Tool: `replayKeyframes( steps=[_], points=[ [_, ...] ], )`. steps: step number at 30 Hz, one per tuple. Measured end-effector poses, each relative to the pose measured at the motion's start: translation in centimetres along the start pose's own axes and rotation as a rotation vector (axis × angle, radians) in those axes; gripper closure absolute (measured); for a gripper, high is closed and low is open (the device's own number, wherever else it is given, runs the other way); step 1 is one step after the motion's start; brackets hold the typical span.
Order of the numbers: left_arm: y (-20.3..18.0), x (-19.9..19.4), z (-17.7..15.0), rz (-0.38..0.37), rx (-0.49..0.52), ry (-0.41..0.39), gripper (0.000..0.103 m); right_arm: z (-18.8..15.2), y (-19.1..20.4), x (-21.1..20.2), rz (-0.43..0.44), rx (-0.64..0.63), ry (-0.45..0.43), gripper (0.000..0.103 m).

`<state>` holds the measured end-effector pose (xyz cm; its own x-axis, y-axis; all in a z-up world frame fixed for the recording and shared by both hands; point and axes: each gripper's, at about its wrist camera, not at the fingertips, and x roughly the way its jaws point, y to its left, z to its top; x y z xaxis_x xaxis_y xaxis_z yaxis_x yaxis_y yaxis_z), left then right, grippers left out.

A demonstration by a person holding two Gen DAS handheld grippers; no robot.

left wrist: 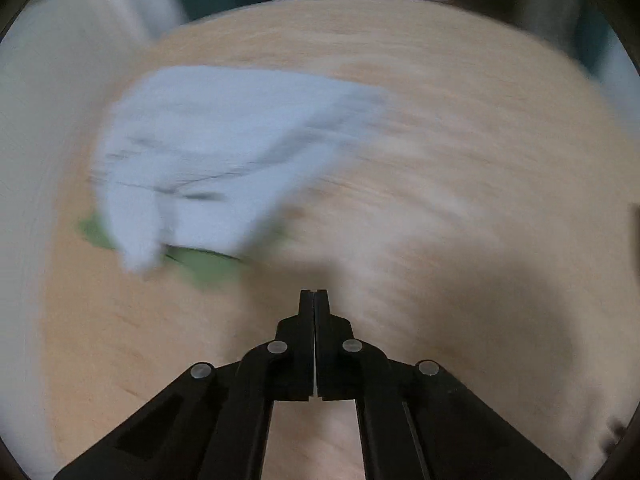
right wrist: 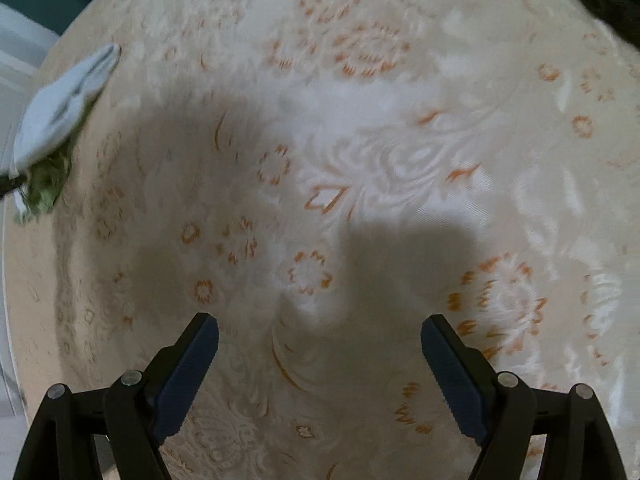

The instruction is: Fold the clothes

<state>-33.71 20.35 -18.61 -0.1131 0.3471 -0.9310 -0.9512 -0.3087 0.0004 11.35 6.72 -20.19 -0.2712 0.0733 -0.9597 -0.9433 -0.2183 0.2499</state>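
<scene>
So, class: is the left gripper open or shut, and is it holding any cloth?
Shut. The left gripper has its fingers pressed together with nothing between them; the pale blue garment lies apart.

A pale blue-grey garment [left wrist: 208, 148] lay in a loose, roughly folded heap on the table, creased with dark fold lines across its top. One narrow end drooped toward the near side. It rested on a green garment [left wrist: 208, 266], which showed only as a strip along the lower edge. In the left wrist view both were heavily blurred. In the right wrist view the pale garment [right wrist: 64, 100] sat at the far left edge, with the green one [right wrist: 46, 188] crumpled beneath its lower end.
</scene>
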Motion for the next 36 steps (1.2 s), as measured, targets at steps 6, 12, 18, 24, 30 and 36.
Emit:
replayKeyframes(
  steps=[6, 12, 18, 24, 30, 36],
  points=[
    [-7.6, 0.5, -7.1, -0.057, -0.036, 0.169, 0.103, 0.5, -3.1, -2.5, 0.012, 0.067, -0.039, 0.017],
    [-4.9, -0.8, -9.0, -0.063, -0.301, 0.164, 0.099, 2.3, -2.9, -4.3, 0.086, -0.041, -0.050, 0.017],
    [2.0, -0.5, -8.8, 0.016, -0.462, 0.096, 0.049, 6.2, 3.3, -1.1, 0.127, -0.245, -0.035, 0.016],
    [9.2, 0.0, -9.5, 0.105, -0.572, 0.009, 0.031, 10.9, 15.9, 6.4, 0.236, -0.403, 0.045, 0.015],
    [13.3, 1.2, -10.5, 0.101, -0.651, -0.047, 0.031, 14.2, 31.4, 13.5, 0.286, -0.598, 0.020, 0.015],
    [14.1, -2.6, -15.8, 0.108, -0.707, -0.115, 0.025, 15.1, 42.5, 18.1, 0.256, -0.698, -0.038, 0.014]
  ],
)
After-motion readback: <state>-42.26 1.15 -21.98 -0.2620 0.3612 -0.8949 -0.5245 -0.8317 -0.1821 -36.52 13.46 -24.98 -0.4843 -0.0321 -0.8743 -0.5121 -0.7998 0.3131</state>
